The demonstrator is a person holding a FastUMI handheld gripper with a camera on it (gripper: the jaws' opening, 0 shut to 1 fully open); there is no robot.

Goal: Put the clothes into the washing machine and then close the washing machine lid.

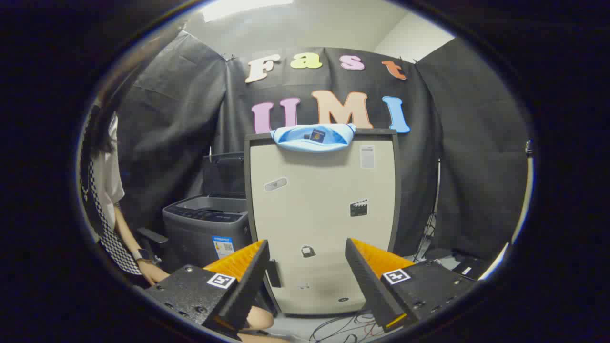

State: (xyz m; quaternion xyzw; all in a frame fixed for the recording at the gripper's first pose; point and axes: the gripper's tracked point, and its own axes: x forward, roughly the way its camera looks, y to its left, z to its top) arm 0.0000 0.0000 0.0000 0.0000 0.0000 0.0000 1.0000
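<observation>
Gripper (307, 267): spread wide, nothing between the fingers, held level and pointing straight at the cabinet front.
Fingers (248, 281): apart, one to each side of the cabinet's lower panel, touching nothing.
Clothes (313, 137): light blue garment draped over the top edge of the cabinet, well beyond the fingers and above them.
Cabinet (324, 214): tall pale panel with dark frame, upright, stickers on its face.
Washing machine (205, 228): grey top-loader just left of the cabinet, lid (223, 174) raised upright at the back.
Person (107, 190): standing left of the washing machine, forearm hanging down, hand (151, 272) low beside the left finger.
Cables (343, 326): loose on the floor below the cabinet.
</observation>
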